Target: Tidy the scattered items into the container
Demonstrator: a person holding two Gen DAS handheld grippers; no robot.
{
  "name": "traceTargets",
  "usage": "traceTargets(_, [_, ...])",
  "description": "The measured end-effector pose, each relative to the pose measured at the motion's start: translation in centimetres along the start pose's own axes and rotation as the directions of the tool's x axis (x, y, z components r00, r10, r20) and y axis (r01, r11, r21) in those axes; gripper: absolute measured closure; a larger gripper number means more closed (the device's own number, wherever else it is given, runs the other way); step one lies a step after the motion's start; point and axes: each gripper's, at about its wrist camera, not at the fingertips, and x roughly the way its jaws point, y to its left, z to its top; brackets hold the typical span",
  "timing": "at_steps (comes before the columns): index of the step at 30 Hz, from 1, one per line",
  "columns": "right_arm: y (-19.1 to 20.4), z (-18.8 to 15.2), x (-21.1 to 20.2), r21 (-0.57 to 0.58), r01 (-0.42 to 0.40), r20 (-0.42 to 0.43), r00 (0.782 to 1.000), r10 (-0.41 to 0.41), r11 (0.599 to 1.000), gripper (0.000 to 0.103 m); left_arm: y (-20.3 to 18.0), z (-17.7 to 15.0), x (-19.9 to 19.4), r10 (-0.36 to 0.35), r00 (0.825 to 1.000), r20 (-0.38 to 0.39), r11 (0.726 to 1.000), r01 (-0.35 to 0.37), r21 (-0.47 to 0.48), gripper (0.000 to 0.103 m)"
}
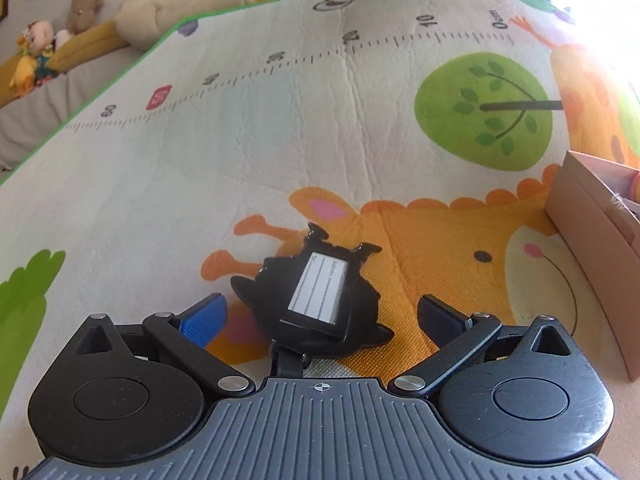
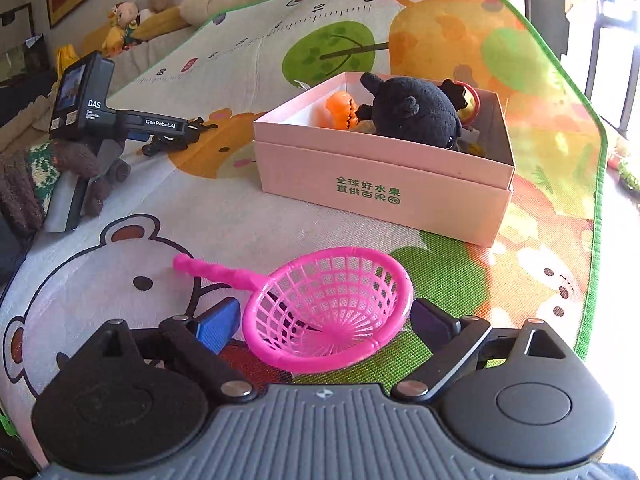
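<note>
Left gripper (image 1: 320,312): jaws apart, black tag (image 1: 316,300) flat on mat between fingers, unclamped.
Right gripper (image 2: 324,320): jaws wide, pink strainer (image 2: 326,312) between, untouched.
Box (image 2: 384,184): ahead of right gripper, toys inside.

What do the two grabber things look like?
Each tool has a ribbed grey body, two round black discs and black linkage bars with silver pins. The left tool and right tool each have one blue finger pad and one dark one. The left handle says "DAS" and "GenRobot.AI". The person wears a patterned knit glove.
</note>
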Motion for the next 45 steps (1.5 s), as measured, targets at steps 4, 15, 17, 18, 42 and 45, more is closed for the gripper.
traceTargets(4, [0.9,-0.5,-0.3,-0.048,0.0,0.021,1.0,0.001,0.999,0.0,0.3,0.2,0.9,0.006,0.999,-0.032,0.999,-0.007,-0.037,0.0])
traceTargets(15, [-0.2,-0.5,0.2,0.03,-0.01,0.007,1.0,0.01,1.0,0.0,-0.6,0.1,-0.8,-0.019,0.999,-0.034,0.999,0.018,-0.039,0.03])
traceTargets(17, [-0.4,-0.5,0.1,0.047,0.0,0.01,1.0,0.0,0.999,0.0,-1.6,-0.6,-2.1,-0.056,0.998,-0.035,0.998,0.055,-0.015,0.03])
traceTargets(18, [-0.5,-0.6,0.1,0.056,0.006,0.012,1.0,-0.007,0.998,0.0,-2.3,-1.3,-3.1,-0.076,0.997,-0.034,0.997,0.077,0.012,0.03])
traceTargets(42, [0.5,-2.8,-1.9,0.019,0.079,0.077,0.994,-0.081,0.997,0.0,-11.4,-11.7,-20.3,-0.346,0.938,-0.009,0.83,0.31,0.463,0.012])
traceTargets(45, [0.4,-2.8,-1.9,0.025,0.078,0.077,0.994,-0.079,0.997,0.0,-11.3,-11.9,-20.7,-0.466,0.881,-0.083,0.804,0.46,0.377,0.012])
